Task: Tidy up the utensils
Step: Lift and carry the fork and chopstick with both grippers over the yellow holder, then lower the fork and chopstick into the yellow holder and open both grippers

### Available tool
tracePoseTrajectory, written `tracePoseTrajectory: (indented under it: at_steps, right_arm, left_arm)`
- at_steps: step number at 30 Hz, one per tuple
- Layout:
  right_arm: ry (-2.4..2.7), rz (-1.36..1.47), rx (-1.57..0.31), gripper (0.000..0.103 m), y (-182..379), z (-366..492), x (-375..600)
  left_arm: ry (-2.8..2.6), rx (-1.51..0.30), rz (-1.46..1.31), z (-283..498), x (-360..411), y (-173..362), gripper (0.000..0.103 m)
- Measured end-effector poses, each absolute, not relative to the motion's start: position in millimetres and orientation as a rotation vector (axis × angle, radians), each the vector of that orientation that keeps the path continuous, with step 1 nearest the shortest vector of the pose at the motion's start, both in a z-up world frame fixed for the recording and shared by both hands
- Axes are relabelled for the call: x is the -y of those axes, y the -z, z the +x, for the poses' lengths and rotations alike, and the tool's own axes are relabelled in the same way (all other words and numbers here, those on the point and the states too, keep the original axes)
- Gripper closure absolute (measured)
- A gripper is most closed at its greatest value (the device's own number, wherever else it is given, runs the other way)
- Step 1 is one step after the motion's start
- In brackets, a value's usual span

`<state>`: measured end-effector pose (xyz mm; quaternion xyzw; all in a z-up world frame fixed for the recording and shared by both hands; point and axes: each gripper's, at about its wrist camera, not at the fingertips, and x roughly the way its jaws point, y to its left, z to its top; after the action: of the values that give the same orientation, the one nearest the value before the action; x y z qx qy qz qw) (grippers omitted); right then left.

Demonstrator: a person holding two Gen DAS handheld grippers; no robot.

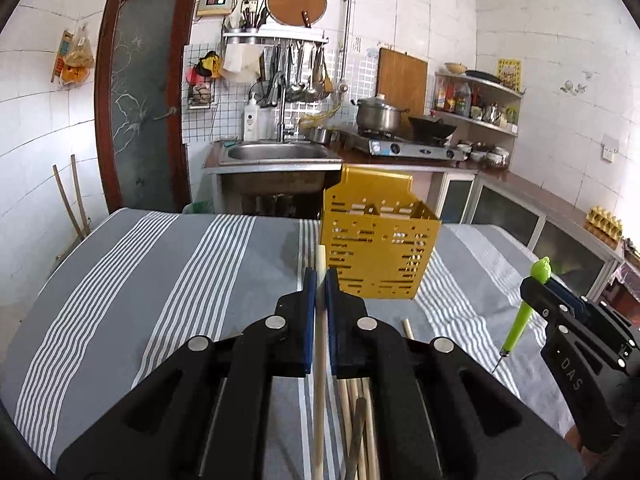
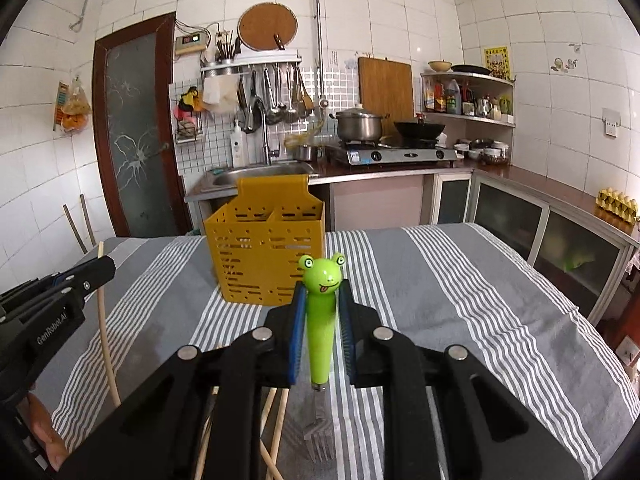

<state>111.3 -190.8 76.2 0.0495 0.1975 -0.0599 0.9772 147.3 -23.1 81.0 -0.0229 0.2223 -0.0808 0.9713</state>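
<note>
Striped cloth (image 2: 460,280) covers table. Yellow caddy (image 2: 266,256) upright near far edge, two compartments. Left gripper (image 1: 320,280) pinches a chopstick (image 1: 319,380); right gripper (image 2: 322,292) pinches frog fork (image 2: 321,320), tines down. Loose chopsticks (image 1: 358,420) lie beneath.

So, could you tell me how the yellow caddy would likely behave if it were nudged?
The yellow caddy looks like thin perforated plastic, so probably light. It stands tall on a soft striped cloth, so it may tip or slide rather than resist.
</note>
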Motion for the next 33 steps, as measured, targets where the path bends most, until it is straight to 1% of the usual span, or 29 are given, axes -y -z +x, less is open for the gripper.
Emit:
tracePoseTrajectory:
  at_steps: [3,9,13,19,22,24,28,33]
  right_arm:
    - [0.116,0.113,-0.363,0.086,-89.3,111.4,195.4]
    - [0.102,0.134,-0.304,0.086,-131.0,138.0,210.2]
    - [0.106,0.128,-0.266,0.086,-159.6,167.5,214.9]
    - [0.116,0.16,-0.23,0.086,-194.2,223.0,216.9]
    - [0.128,0.181,-0.213,0.086,-205.1,247.4,215.7]
    - [0.132,0.209,-0.213,0.086,-206.1,264.9,216.9]
    - [0.146,0.254,-0.226,0.086,-191.8,288.8,218.0]
    - [0.149,0.265,-0.293,0.086,-152.7,308.9,217.2]
  left_arm:
    - [0.174,-0.415,-0.067,147.6,20.3,-91.7,0.099]
    - [0.207,-0.341,-0.096,162.7,22.9,-135.5,0.099]
    - [0.202,-0.284,-0.094,183.8,31.8,-170.9,0.099]
    - [0.205,-0.142,-0.096,227.3,50.6,-225.2,0.099]
    - [0.204,-0.099,-0.077,254.3,61.2,-237.5,0.099]
    - [0.205,-0.088,-0.068,272.6,66.8,-237.3,0.099]
    - [0.208,-0.099,-0.072,307.1,73.0,-218.6,0.099]
    - [0.216,-0.203,-0.066,337.8,77.7,-169.1,0.099]
